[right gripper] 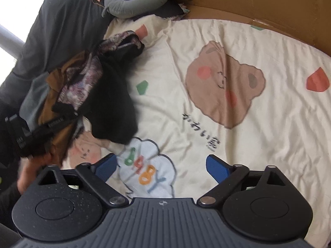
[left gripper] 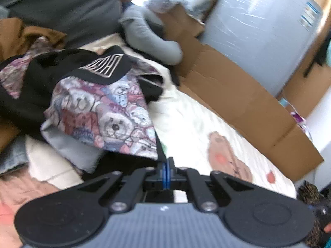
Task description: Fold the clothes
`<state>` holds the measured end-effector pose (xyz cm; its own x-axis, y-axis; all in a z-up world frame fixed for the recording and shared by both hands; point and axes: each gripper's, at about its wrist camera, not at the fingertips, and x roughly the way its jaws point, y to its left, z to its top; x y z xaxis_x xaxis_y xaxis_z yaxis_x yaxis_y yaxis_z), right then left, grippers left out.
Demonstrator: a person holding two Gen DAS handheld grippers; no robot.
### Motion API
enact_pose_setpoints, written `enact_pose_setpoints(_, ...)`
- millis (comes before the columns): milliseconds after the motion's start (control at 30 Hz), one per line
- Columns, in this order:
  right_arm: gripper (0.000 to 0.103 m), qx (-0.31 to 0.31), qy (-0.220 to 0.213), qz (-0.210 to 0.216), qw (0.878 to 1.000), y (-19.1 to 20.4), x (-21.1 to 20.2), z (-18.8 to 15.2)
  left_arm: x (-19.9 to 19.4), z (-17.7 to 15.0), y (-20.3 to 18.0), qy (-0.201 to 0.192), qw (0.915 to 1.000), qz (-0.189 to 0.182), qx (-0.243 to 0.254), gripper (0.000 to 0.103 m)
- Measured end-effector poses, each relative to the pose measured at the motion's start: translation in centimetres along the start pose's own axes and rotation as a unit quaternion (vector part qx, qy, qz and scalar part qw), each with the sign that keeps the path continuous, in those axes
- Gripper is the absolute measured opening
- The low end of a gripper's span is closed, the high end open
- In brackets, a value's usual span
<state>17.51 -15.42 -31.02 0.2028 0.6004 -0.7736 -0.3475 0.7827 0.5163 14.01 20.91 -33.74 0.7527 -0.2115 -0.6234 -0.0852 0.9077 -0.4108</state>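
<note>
Tongs of the left gripper (left gripper: 166, 171) pressed together, apparently pinching a thin black edge of the teddy-bear-print garment (left gripper: 99, 111) - hard to confirm with the cloth so dark against the fingers. Tongs of the right gripper (right gripper: 162, 166) spread wide with nothing between them, hovering over a bare stretch of the cartoon-bear bedsheet (right gripper: 258, 144).

Garment itself bunched and crumpled, not folded, lying on the edge of a heap with a brown garment (left gripper: 18, 33) and a pale grey one (left gripper: 68, 146) tangled under and beside it.

Likely trouble from here:
- Slipping out, given so narrow a pinch on one edge.
- Dragging the brown and grey pieces along, since all overlap in the heap.
- Twisting or bunching instead of spreading flat, with only one point held and the other tongs idle.
- Catching on the grey U-shaped cushion (left gripper: 149, 39) lying just beyond.

Containers: flattened-looking cardboard box (left gripper: 227, 95) running along the far side of the sheet, touching its edge - inside hidden, contents impossible to tell. Behind it, a large plastic-wrapped roll (left gripper: 258, 31). No basket or bin for clothes in view.
</note>
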Motion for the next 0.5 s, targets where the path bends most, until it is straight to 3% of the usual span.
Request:
enact_pose_setpoints(233,0.085,0.028,-0.003,0.041,0.999,0.9,0.9,1.1,0.7,-1.3,-3.2,0.022,0.9981,-0.039,0.043,0.001)
enact_pose_setpoints(500,0.076,0.059,0.011,0.084,0.995,3.0,4.0,3.9,0.6,-3.0,-6.4,0.037,0.9894,-0.063,0.125,0.001)
